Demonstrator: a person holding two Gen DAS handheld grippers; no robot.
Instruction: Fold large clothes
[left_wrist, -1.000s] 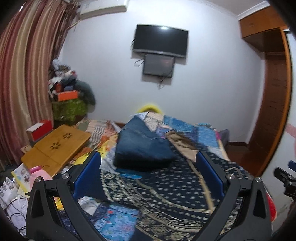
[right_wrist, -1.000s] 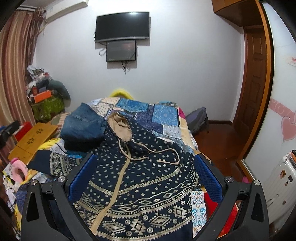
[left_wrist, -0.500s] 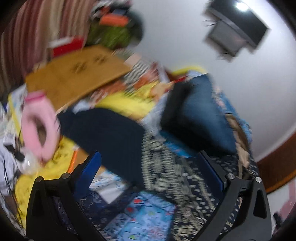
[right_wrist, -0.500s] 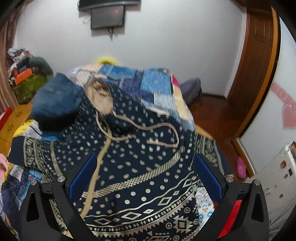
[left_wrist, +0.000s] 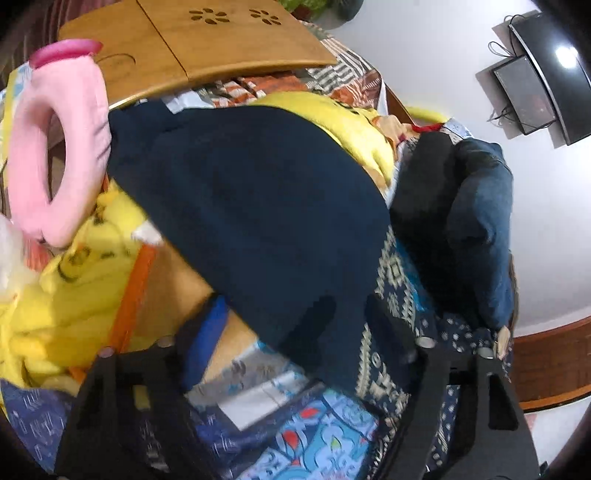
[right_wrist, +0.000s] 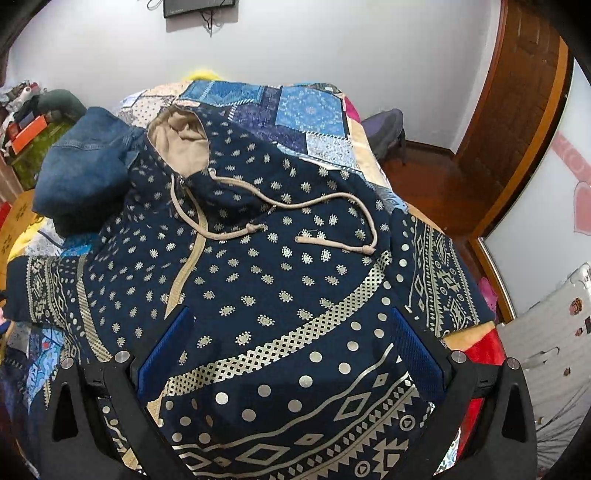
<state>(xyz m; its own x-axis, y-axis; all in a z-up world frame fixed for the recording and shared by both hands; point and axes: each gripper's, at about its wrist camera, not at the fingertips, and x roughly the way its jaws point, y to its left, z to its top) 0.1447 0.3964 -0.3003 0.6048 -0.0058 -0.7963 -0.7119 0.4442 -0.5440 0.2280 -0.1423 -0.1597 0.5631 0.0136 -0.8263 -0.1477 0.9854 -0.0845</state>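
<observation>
Seemingly hoodie sleeve (left_wrist: 258, 221) between closing left tongs (left_wrist: 295, 325), untouched.

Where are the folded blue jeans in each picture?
Left wrist view: the folded jeans sit at the right, beyond the hoodie's plain dark sleeve.
Right wrist view: the folded jeans sit at the upper left, beside the hoodie's beige-lined hood.
Shared landmark: the wall TV, upper right in the left view, top edge in the right.
</observation>
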